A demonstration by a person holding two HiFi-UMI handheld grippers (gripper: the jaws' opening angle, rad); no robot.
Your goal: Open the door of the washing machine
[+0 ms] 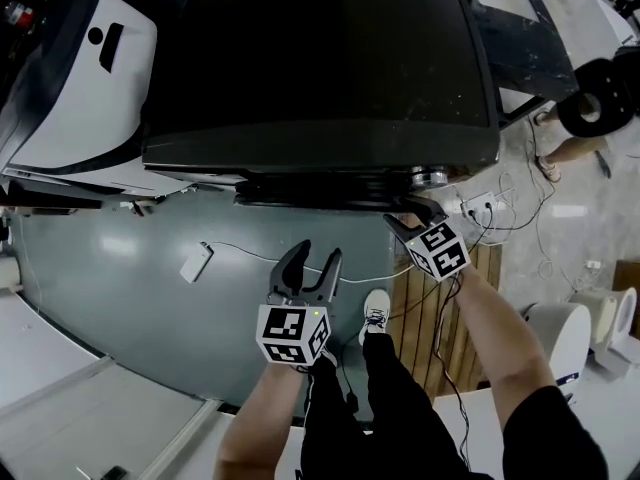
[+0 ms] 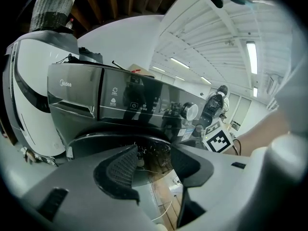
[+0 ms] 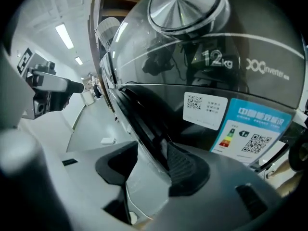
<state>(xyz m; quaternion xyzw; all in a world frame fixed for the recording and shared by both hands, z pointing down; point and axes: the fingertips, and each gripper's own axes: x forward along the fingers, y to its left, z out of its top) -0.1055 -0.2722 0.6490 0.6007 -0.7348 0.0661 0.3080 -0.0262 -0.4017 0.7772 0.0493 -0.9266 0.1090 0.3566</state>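
Note:
The dark washing machine (image 1: 320, 68) fills the top of the head view, and its round door (image 1: 330, 190) juts out shut at the front. My right gripper (image 1: 405, 218) is at the door's right edge. In the right gripper view the door's rim (image 3: 144, 124) runs between the spread jaws of that gripper (image 3: 147, 165), close to the right pad (image 3: 180, 165). No pad visibly presses on it. My left gripper (image 1: 308, 266) hangs open lower down in front of the machine, nothing between its fingers. It (image 2: 154, 165) faces the control panel (image 2: 134, 100) and the door (image 2: 110, 141).
A white appliance (image 1: 80, 78) stands to the machine's left. A white adapter (image 1: 196, 262) and its cable lie on the grey floor. A wooden pallet (image 1: 450, 318) and a power strip (image 1: 480, 208) lie at the right. My own shoe (image 1: 376, 313) is below the door.

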